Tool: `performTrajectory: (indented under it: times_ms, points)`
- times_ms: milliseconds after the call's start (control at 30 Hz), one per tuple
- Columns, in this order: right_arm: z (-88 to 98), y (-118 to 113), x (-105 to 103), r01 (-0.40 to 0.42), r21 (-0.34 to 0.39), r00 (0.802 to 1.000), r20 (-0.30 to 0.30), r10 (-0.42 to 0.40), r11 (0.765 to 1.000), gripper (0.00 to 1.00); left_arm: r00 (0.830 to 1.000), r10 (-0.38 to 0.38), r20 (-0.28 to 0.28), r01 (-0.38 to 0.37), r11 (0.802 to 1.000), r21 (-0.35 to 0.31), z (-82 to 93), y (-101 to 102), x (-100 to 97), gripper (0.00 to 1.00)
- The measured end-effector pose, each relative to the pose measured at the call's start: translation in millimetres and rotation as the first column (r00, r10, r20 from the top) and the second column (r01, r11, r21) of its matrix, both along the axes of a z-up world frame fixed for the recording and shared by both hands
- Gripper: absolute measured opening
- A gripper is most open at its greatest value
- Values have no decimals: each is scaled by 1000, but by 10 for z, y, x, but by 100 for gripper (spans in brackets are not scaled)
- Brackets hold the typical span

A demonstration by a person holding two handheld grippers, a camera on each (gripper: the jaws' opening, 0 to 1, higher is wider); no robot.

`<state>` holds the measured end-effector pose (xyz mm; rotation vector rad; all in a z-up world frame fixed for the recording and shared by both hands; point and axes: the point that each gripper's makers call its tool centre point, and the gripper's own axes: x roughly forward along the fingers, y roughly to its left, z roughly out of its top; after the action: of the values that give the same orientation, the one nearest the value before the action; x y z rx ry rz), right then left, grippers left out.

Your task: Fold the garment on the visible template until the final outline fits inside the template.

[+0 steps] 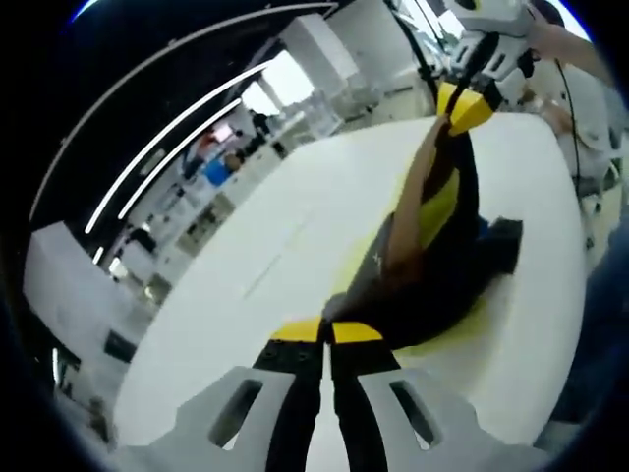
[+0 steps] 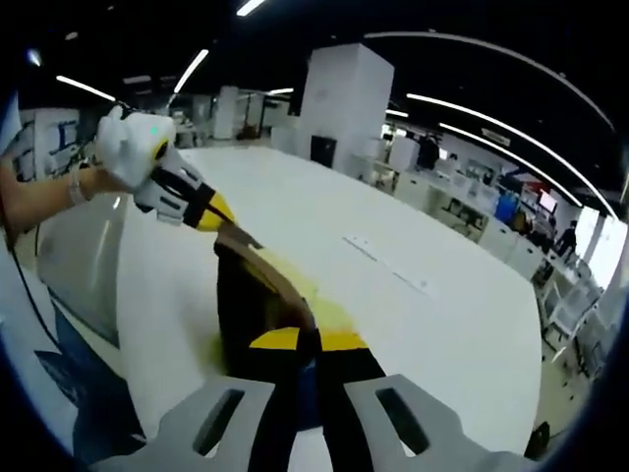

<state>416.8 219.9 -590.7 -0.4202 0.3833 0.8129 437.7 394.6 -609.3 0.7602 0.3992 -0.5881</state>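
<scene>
**Both tongs clamped on the garment, cloth stretched between them**

In the left gripper view, the left tongs (image 1: 326, 331) are clenched, yellow tips pressed together on an edge of the dark garment (image 1: 442, 265). From there the cloth runs up and away to the right tongs (image 1: 462, 110), which pinch its far end, raised above the white table (image 1: 295, 236). A brownish lining or band shows along the lifted fold. The lower part of the garment sags onto the table, and under it a yellow template (image 1: 462, 320) peeks out along the near edge.

Switch to the right gripper view: the right tongs (image 2: 303, 339) are shut on the garment (image 2: 251, 295), and the left tongs (image 2: 214, 211) grip the other end, with a person's hand (image 2: 84, 182) behind them. The yellow template (image 2: 329, 310) shows beside the hanging cloth, which covers much of it.

Around the table, it is an open office: a white column (image 2: 344, 98), desks and chairs (image 2: 560, 305) off to the side, ceiling light strips (image 2: 491, 113) overhead. Two faint markings (image 2: 383, 261) lie on the bare tabletop, well apart from the garment.
</scene>
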Motion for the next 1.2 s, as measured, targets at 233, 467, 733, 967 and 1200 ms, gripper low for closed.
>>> performTrajectory:
  times_ms: [233, 467, 733, 967, 1200]
  points:
    - [90, 52, -42, -14, -24, 1000, 28, 14, 1000, 4, 1000, -9, -3, 9, 1000, -1, 165, 13, -49, 0]
    - [213, 88, -56, -49, -76, 995, 79, 54, 996, 4, 999, -37, 10, 36, 999, 6, 304, 31, -61, 0]
    - [326, 204, -72, -74, -77, 994, 74, 79, 994, 4, 998, -56, 20, 57, 998, -15, 497, 85, -99, 0]
    - [463, 294, -81, -98, -76, 991, 87, 105, 992, 3, 998, -59, 30, 59, 998, 2, 618, 186, -95, 0]
    - [540, 313, -117, -120, -78, 989, 78, 126, 990, 3, 998, -62, 23, 62, 998, 29, 699, 245, -127, 0]
